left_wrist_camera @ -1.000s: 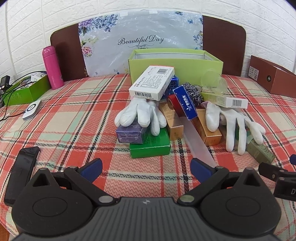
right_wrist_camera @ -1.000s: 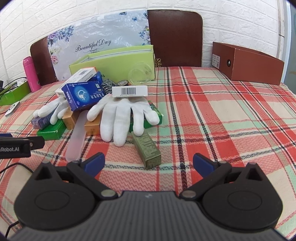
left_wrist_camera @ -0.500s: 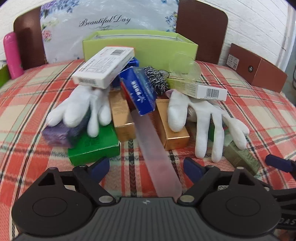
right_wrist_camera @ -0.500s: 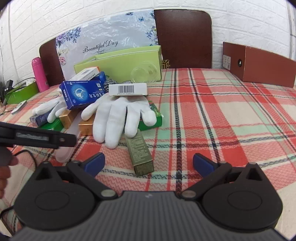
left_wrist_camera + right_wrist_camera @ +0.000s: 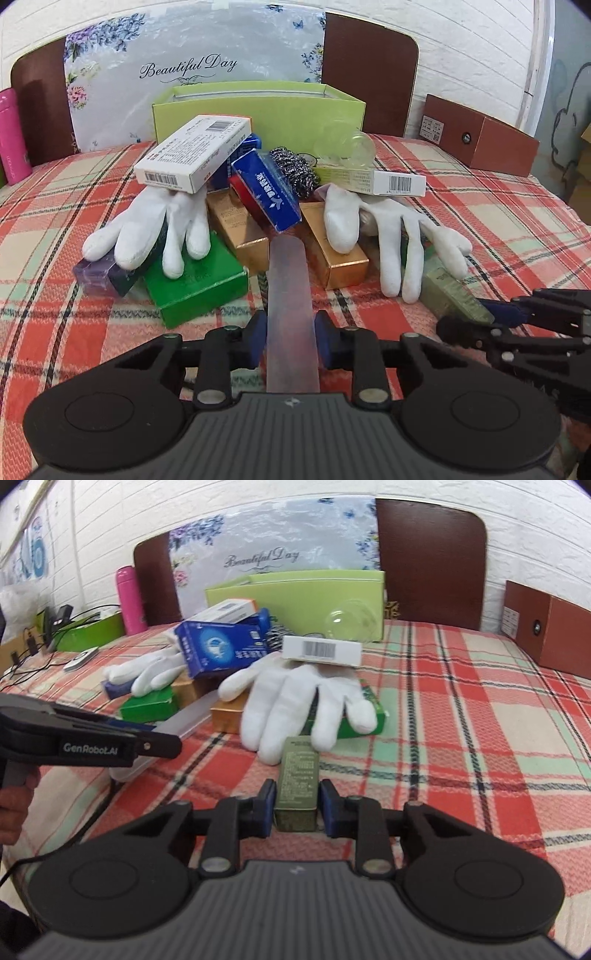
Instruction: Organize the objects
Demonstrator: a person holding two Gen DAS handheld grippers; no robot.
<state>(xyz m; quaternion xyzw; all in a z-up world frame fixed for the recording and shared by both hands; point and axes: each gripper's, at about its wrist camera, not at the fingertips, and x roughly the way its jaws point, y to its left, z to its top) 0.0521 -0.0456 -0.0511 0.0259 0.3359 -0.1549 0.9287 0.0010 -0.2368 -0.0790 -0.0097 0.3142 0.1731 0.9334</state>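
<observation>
A heap of small boxes and two white gloves [image 5: 155,225] lies on the plaid tablecloth [image 5: 480,221] before an open lime-green box [image 5: 258,110]. A long frosted translucent case [image 5: 290,295] sticks out of the heap towards me. My left gripper [image 5: 290,332] is closing, and both pads touch the case's sides at its near end. In the right wrist view, my right gripper [image 5: 297,805] is closing with its pads against the near end of an olive-green box [image 5: 298,775], whose far end lies at a white glove's [image 5: 295,701] fingertips.
In the heap are a white barcode box [image 5: 192,155], a blue box [image 5: 266,188], gold boxes [image 5: 332,251], a green box [image 5: 195,280], a steel scourer [image 5: 295,170] and a clear dome lid [image 5: 347,144]. A pink bottle [image 5: 129,598] and cables stand left, a brown carton [image 5: 480,136] right.
Both grippers went from wide open to closed in on their objects. The left one moved forward and down over the frosted case; the right one tilted down and took the olive-green box between its pads.
</observation>
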